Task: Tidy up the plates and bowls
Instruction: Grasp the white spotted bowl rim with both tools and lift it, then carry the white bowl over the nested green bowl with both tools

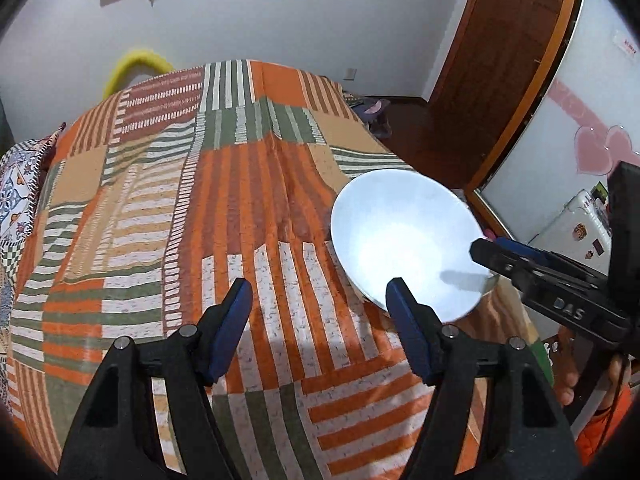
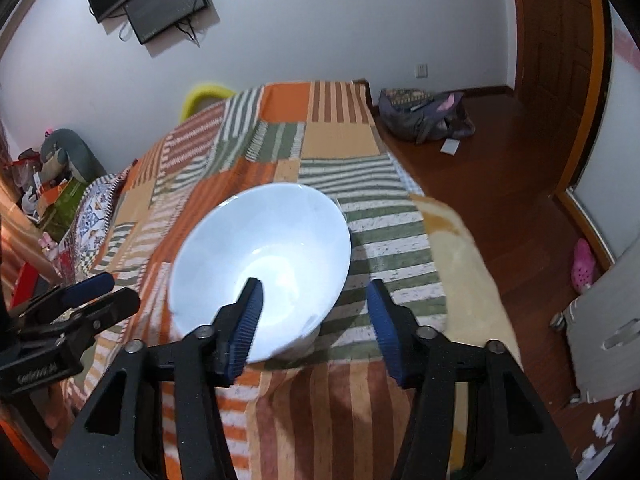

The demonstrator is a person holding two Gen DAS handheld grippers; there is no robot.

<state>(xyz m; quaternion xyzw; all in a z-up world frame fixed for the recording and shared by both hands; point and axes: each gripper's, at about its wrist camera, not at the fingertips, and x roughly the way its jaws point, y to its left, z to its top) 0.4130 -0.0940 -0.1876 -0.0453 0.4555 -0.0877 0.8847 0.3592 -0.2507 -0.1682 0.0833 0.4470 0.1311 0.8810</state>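
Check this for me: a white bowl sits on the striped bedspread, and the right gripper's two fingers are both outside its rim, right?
Not quite. The white bowl does sit on the striped bedspread, but the right gripper straddles its rim: one finger inside, the other outside, as the right wrist view shows.

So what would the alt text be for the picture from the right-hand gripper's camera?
A round white ceramic bowl sits on an orange, green and cream striped patchwork bedspread, with the open right gripper straddling its near rim, one blue-padded finger inside the bowl. The left gripper enters at the left edge; a wood floor lies to the right.
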